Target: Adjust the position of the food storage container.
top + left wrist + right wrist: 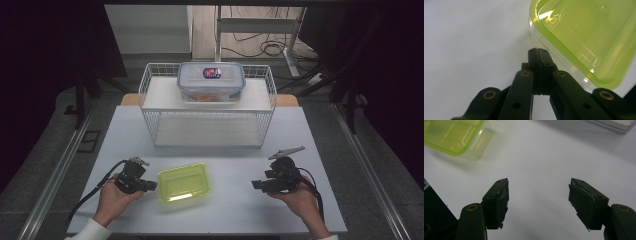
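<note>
The counter was a pale grey-white surface, and at its far side stood a white wire rack with a clear lidded box on its upper shelf. On the near part of the counter, left of centre, lay the yellow-green container: a shallow rectangular tub of translucent plastic with rounded corners, open side up, with a paler clear band running below its rim. Light glared off its inner floor.

The left tool sat just beside the container's left edge, its tip aimed at that side. In the left gripper view its jaws were pressed flat together with nothing between them, and the container rose up and to the right of the tip, very close; whether the tip touched the wall could not be told.

The right tool lay well apart from the container, off to its right and pointing toward it. In the right gripper view its jaws stood spread wide over bare counter, with the container in the upper left corner, far from the pads.
</note>
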